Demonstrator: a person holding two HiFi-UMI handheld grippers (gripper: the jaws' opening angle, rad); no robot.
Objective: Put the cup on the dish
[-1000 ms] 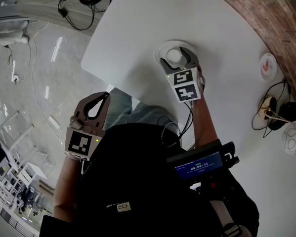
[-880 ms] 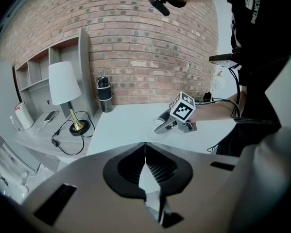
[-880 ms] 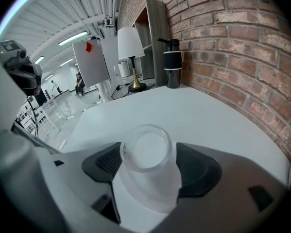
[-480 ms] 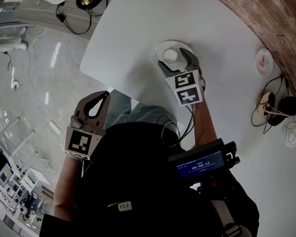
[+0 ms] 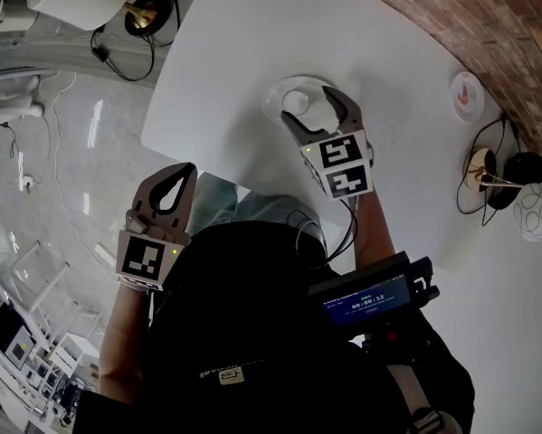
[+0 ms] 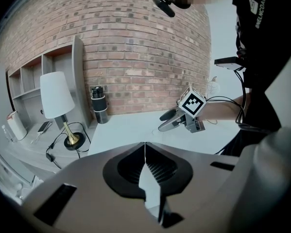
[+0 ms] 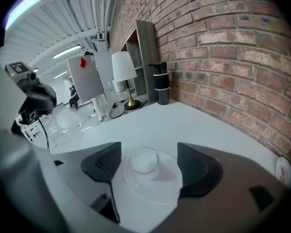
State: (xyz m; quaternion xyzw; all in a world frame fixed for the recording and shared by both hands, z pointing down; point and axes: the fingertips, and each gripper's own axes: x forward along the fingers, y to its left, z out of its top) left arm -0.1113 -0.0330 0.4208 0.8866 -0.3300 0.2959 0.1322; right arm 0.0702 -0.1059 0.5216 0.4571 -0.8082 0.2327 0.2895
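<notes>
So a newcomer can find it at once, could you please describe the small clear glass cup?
Start at the large white table beside the red brick wall. Near its edge closest to the person lies a round pale dish. The small clear glass cup stands on that dish; it is low and see-through, unlike the tall black cylinder by the wall.

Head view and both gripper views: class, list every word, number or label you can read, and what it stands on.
"00:00:12", it seems: lit screen at the person's chest.
White print on the black shirt, left gripper view: too distorted to read.
Small tag on the shirt front, head view: too small to read.
Marker cube: patterns only, no letters.
</notes>
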